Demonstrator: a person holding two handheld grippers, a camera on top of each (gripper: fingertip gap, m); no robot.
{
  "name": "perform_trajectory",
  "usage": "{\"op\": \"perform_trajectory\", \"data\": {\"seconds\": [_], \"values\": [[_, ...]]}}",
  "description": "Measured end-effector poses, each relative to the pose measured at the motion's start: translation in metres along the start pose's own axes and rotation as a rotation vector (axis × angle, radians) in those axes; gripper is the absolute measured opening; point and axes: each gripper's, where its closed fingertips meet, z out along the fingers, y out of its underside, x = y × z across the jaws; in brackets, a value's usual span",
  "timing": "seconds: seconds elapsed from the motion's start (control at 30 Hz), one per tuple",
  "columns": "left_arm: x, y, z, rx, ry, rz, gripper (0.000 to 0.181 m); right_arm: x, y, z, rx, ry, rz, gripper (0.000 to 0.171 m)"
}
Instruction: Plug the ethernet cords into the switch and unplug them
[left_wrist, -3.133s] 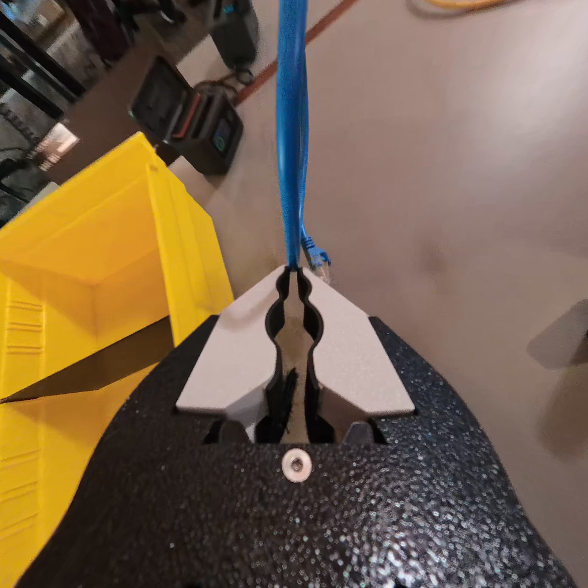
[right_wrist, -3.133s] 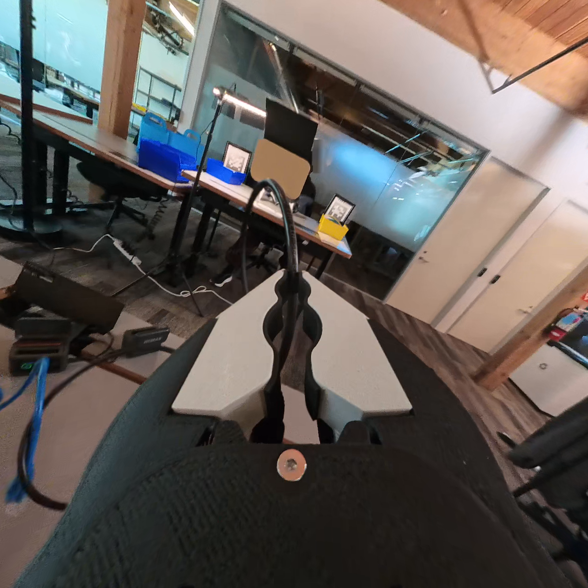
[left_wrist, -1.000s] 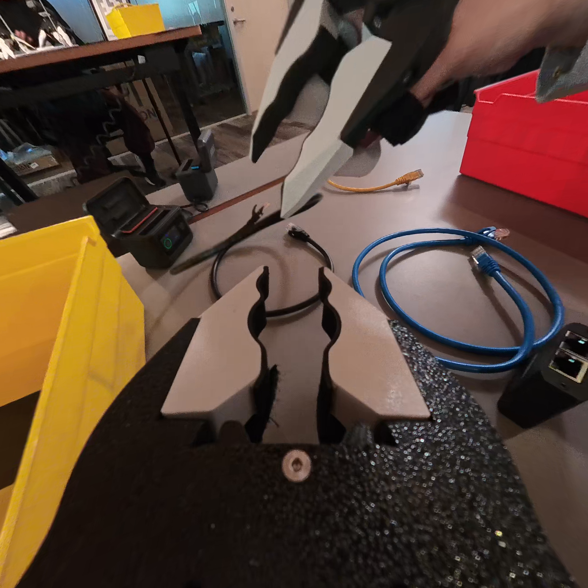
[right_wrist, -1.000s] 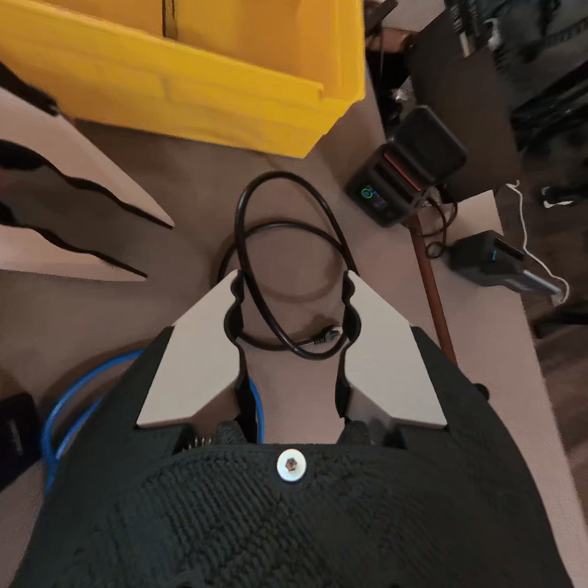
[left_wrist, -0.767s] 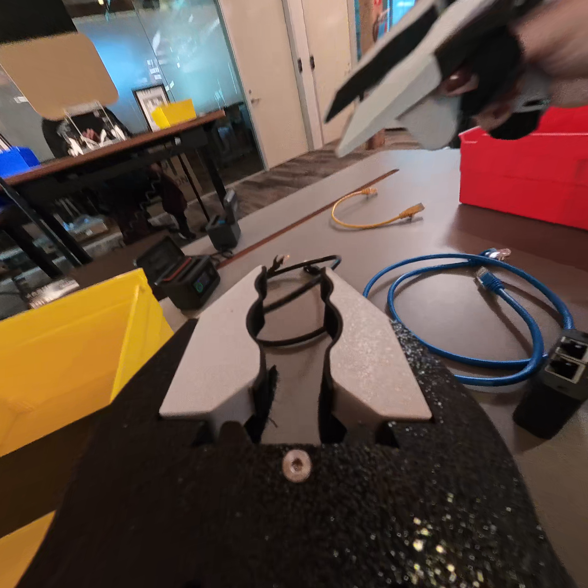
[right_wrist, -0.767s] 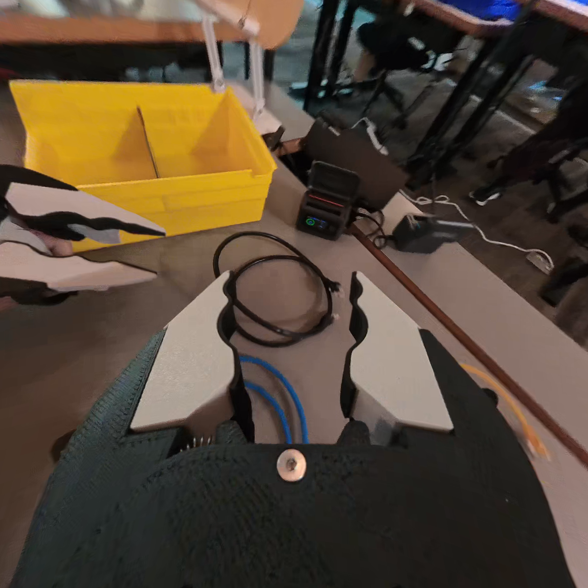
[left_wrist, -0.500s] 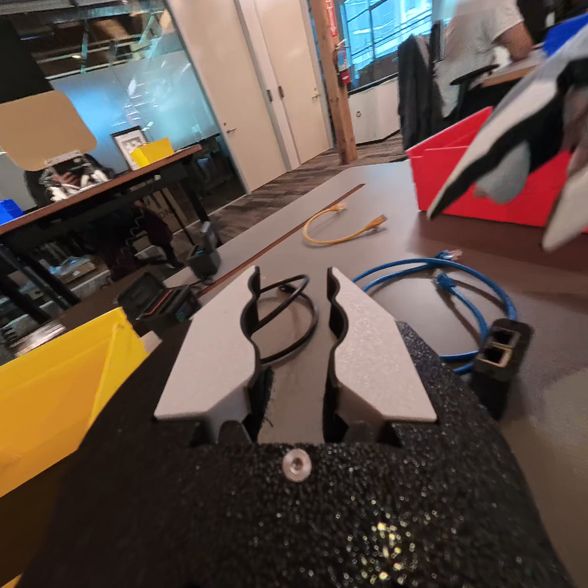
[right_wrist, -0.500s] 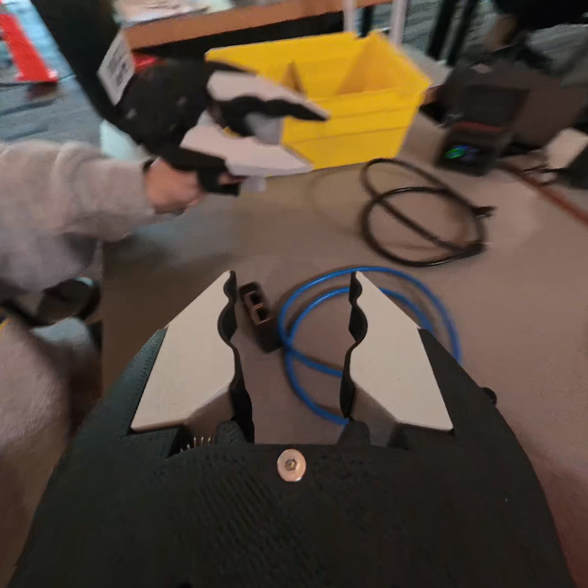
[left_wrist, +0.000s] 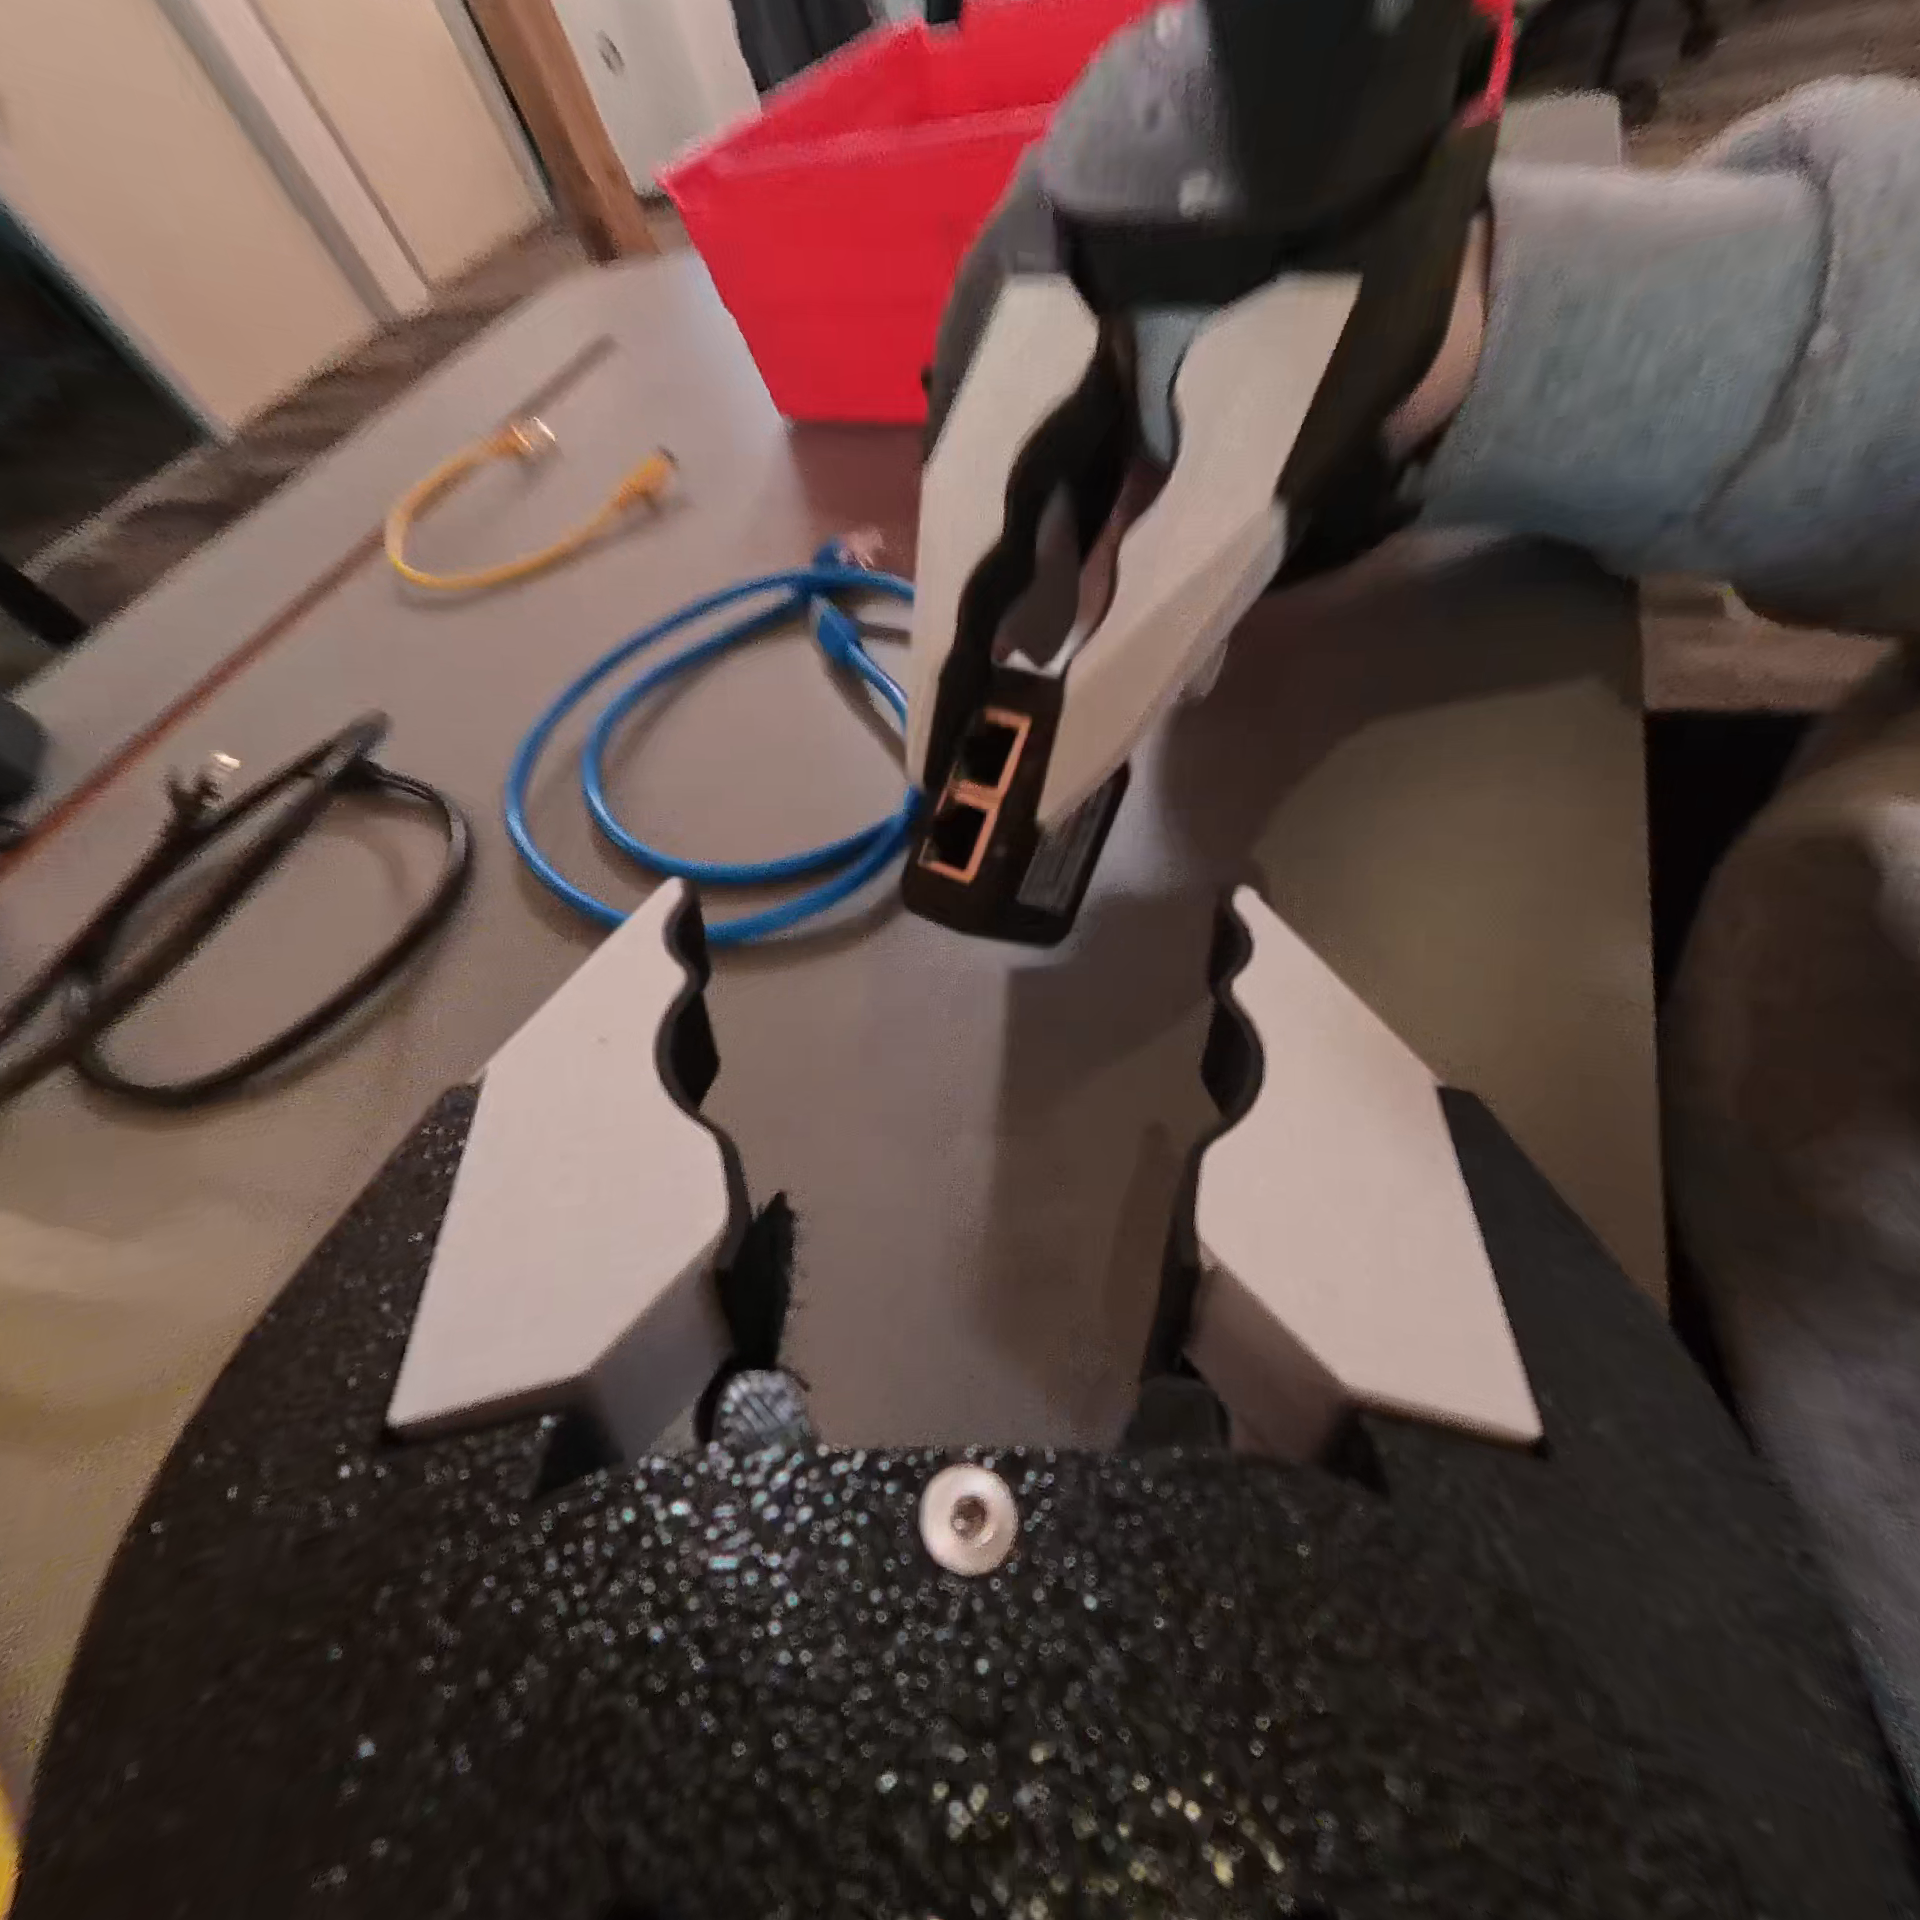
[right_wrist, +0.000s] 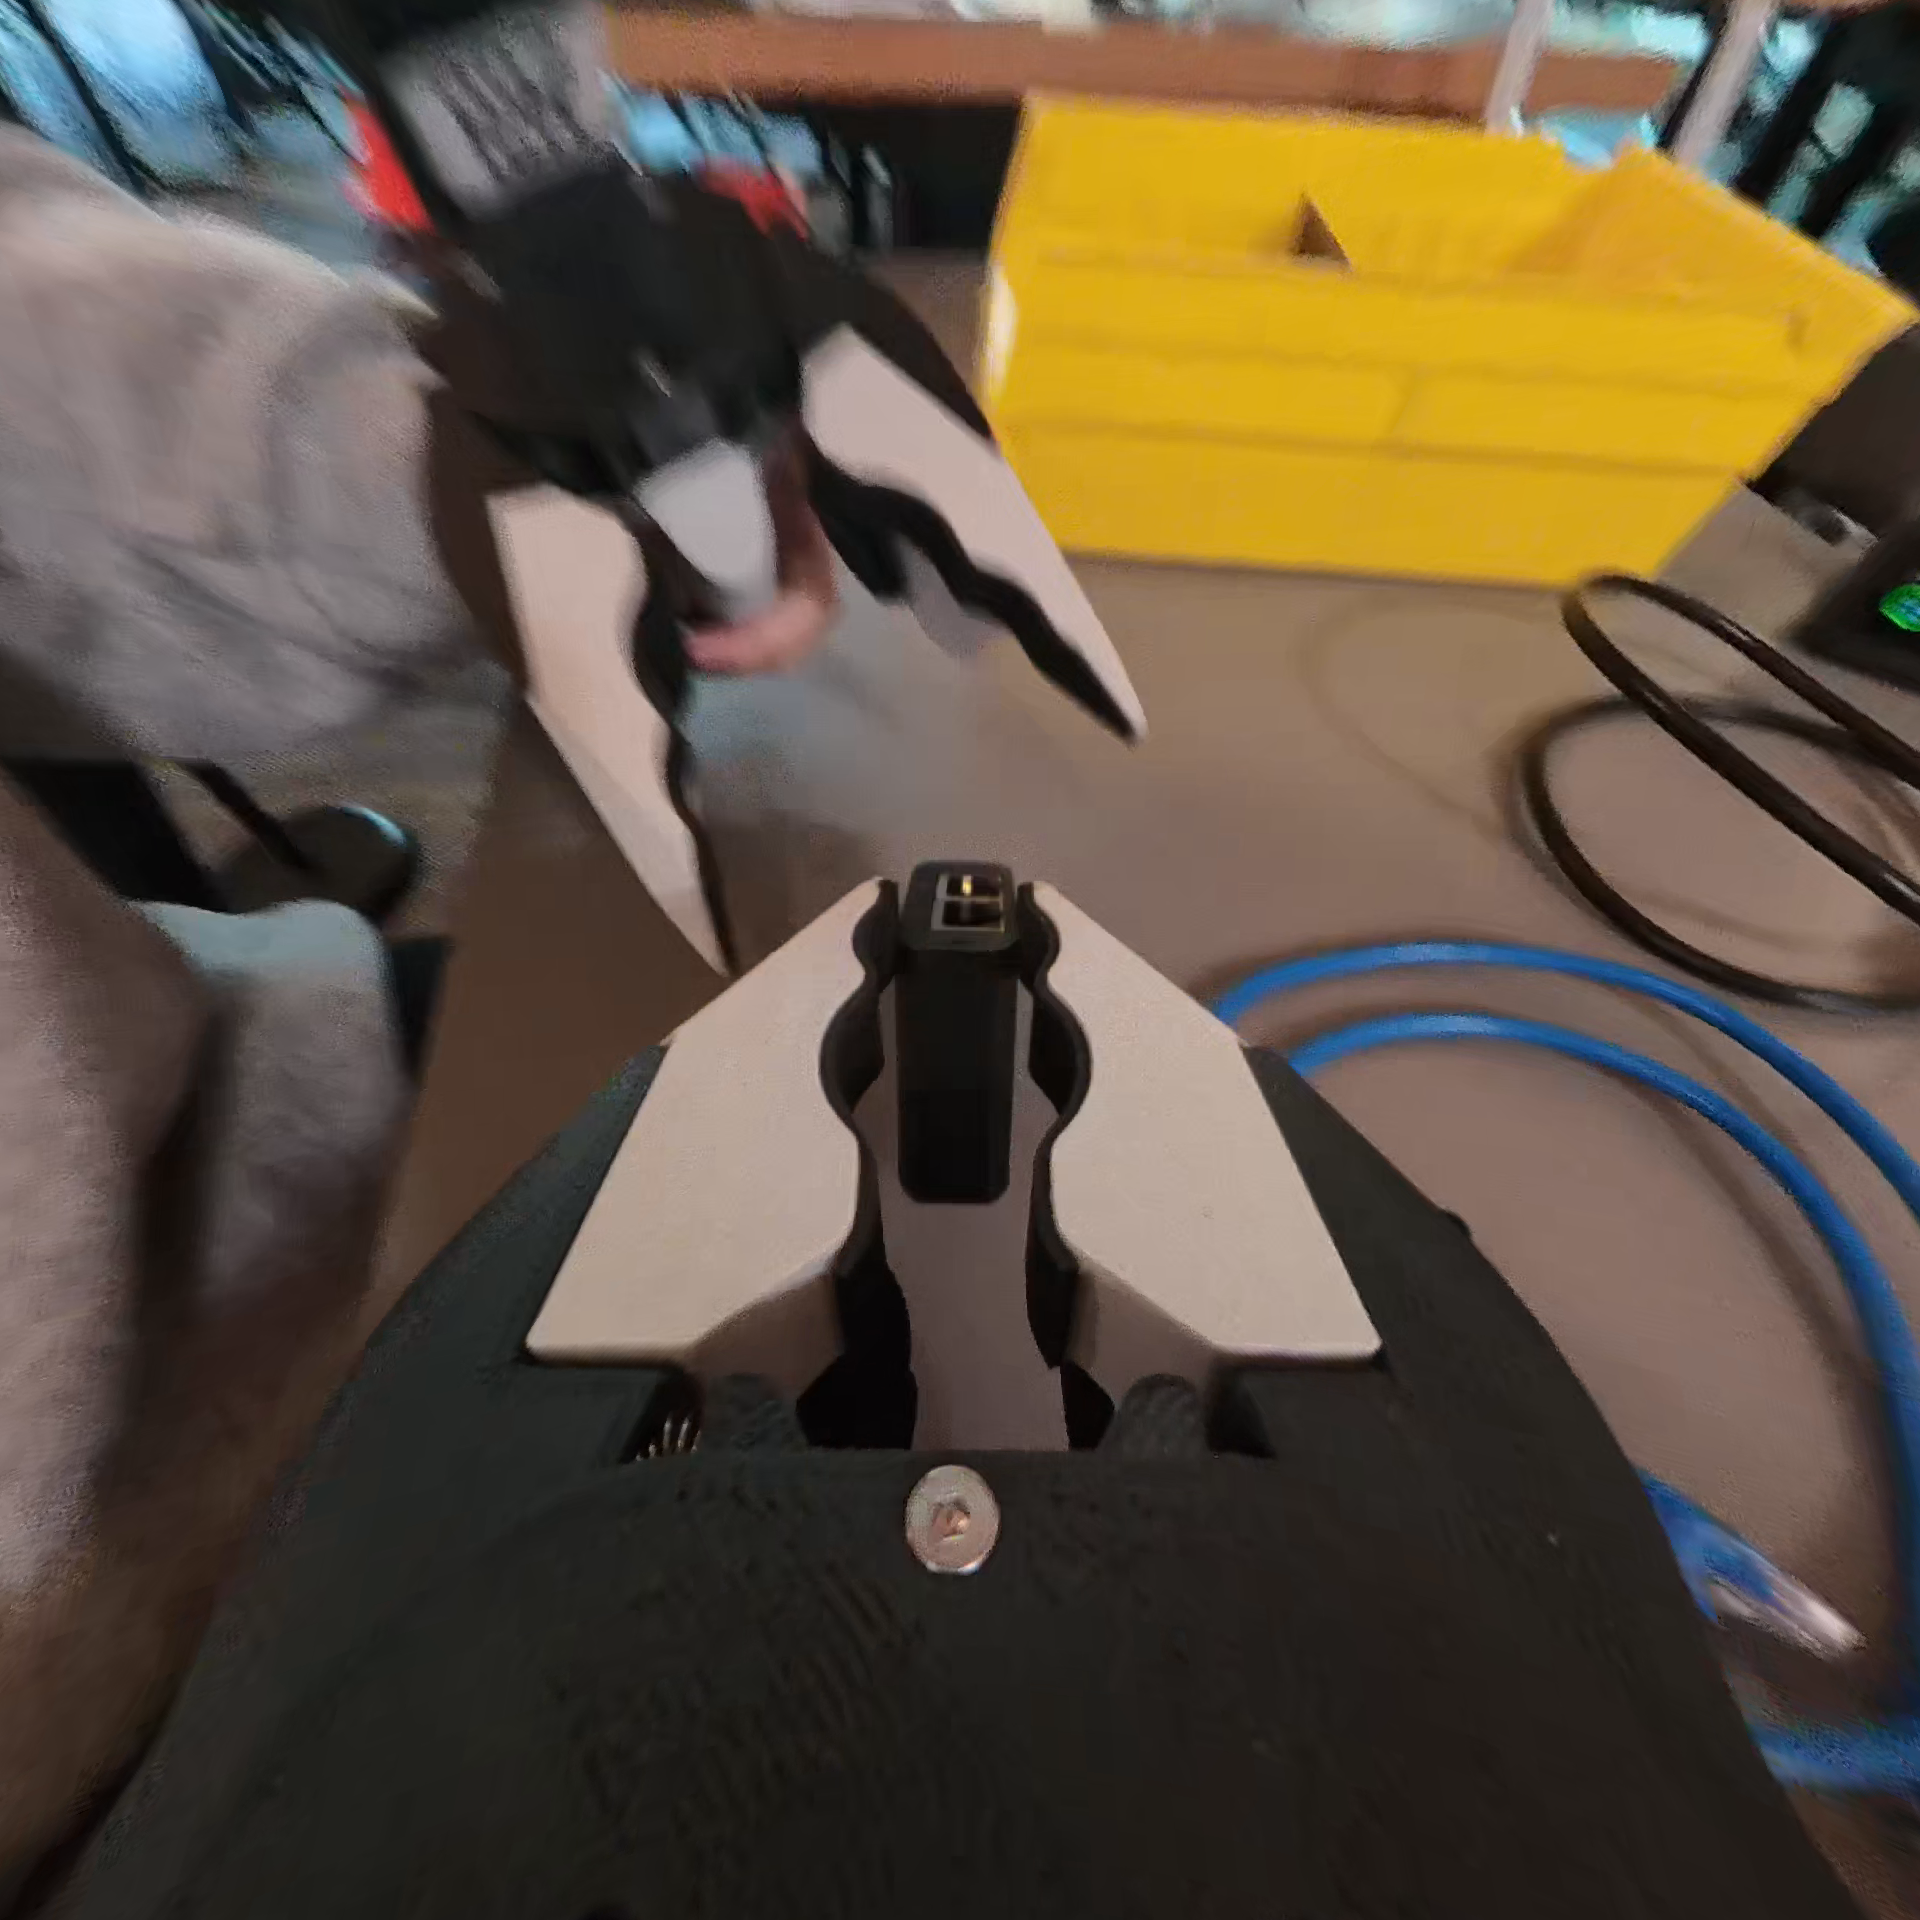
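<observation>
My right gripper (right_wrist: 958, 896) is shut on the small black switch (right_wrist: 954, 1049), whose two ports face away from it. In the left wrist view the same gripper (left_wrist: 1023, 717) holds the switch (left_wrist: 982, 831) lifted above the table, ports facing my left gripper. My left gripper (left_wrist: 961, 914) is open and empty, just in front of the switch; it also shows in the right wrist view (right_wrist: 925, 842). A coiled blue ethernet cord (left_wrist: 707, 748) (right_wrist: 1621, 1049), a black cord (left_wrist: 260, 935) (right_wrist: 1714, 810) and a short yellow cord (left_wrist: 499, 520) lie on the table.
A red bin (left_wrist: 862, 239) stands at the back of the brown table (left_wrist: 1351, 935). A yellow bin (right_wrist: 1382, 384) stands on the far side in the right wrist view. A black charger with a green light (right_wrist: 1881, 603) sits near the black cord. A person's grey sleeves (left_wrist: 1662, 343) are close by. The tips of both grippers are at nearly the same place.
My right gripper came down over the switch, closed on it and lifted it off the table. My left gripper opened wider and turned to face the switch's ports.
</observation>
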Motion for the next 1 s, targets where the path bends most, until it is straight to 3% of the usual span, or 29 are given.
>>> {"op": "perform_trajectory", "data": {"seconds": [0.1,0.17,0.27,0.4,0.47,0.57,0.63,0.73,0.87,1.0], "values": [[0.022,0.014,0.012,-0.049,0.118,-0.016,0.093,-0.028,-0.016,-0.003,0.138,-0.139,0.036,0.021],[0.039,0.016,0.015,-0.064,0.216,-0.007,0.075,-0.04,-0.019,-0.003,0.171,-0.201,0.047,0.021],[0.06,0.01,0.011,-0.029,0.334,0.021,0.03,-0.051,-0.022,-0.001,0.179,-0.243,0.043,0.021],[0.054,0.007,0.008,-0.014,0.302,0.021,0.021,-0.054,-0.03,-0.002,0.196,-0.222,0.015,0.023],[0.033,0.01,0.008,-0.044,0.19,0.023,0.021,-0.037,-0.041,-0.013,0.229,-0.129,0.014,0.03],[-0.013,0.017,0.003,-0.088,-0.073,0.069,0.021,0.03,-0.053,-0.047,0.264,0.228,0.077,0.031],[-0.039,0.023,-0.005,-0.133,-0.232,0.15,0.021,0.073,-0.042,-0.071,0.18,0.458,0.126,0.03],[-0.066,0.028,-0.016,-0.182,-0.411,0.245,0.021,0.108,-0.014,-0.088,0.013,0.639,0.211,0.03],[-0.087,0.037,-0.02,-0.208,-0.499,0.275,0.021,0.142,0.033,-0.105,-0.213,0.843,0.314,0.026],[-0.091,0.065,-0.011,-0.279,-0.451,0.245,0.021,0.145,0.057,-0.103,-0.375,0.833,0.239,0.02]]}}
